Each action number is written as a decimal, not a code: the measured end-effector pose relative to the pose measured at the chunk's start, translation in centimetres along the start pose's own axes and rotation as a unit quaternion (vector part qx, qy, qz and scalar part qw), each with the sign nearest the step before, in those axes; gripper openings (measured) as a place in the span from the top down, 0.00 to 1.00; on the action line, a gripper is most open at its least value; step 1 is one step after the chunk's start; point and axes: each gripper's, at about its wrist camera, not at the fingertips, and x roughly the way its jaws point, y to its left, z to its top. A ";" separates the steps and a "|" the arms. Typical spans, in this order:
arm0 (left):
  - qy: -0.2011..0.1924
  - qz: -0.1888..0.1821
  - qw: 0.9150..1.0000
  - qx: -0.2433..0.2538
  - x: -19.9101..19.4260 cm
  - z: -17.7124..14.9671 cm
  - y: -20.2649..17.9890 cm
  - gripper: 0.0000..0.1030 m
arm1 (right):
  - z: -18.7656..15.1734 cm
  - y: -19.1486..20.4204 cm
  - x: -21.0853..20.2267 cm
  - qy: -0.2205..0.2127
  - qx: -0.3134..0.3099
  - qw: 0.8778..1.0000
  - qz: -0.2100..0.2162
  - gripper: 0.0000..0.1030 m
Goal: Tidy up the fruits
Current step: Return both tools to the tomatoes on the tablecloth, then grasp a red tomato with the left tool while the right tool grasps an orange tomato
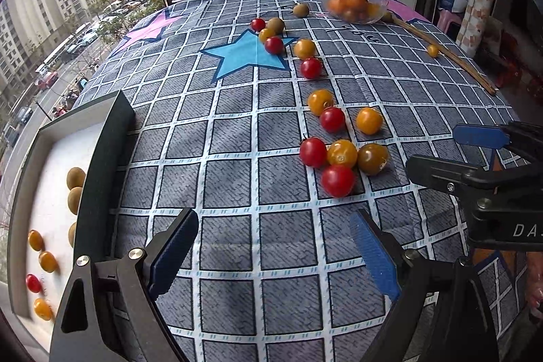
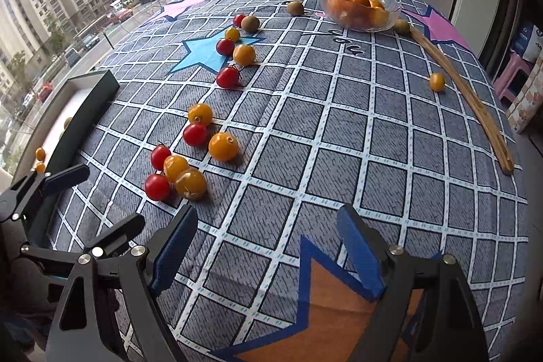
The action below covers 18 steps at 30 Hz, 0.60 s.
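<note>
Several red and yellow cherry tomatoes (image 1: 337,155) (image 2: 176,172) lie scattered on the checked cloth, with small kiwis (image 1: 275,24) (image 2: 250,23) farther back. A dark tray (image 1: 101,158) (image 2: 91,100) at the left holds kiwis (image 1: 75,177) and tomatoes (image 1: 47,261). A glass bowl (image 1: 353,4) (image 2: 359,7) of oranges stands at the back. My left gripper (image 1: 276,246) is open and empty, just short of the nearest tomato cluster. My right gripper (image 2: 266,243) is open and empty over bare cloth; it also shows at the right of the left wrist view (image 1: 475,158).
A long wooden stick (image 1: 448,55) (image 2: 475,104) lies along the right side with a lone yellow tomato (image 1: 432,50) (image 2: 436,81) beside it. A window with a street far below runs along the left. A pink stool (image 2: 512,73) and bags stand at the right.
</note>
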 end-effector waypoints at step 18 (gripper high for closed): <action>-0.002 -0.008 1.000 -0.024 1.3 1.6 -1.3 0.44 | 4.0 1.2 3.6 0.034 -0.023 0.997 0.063 0.70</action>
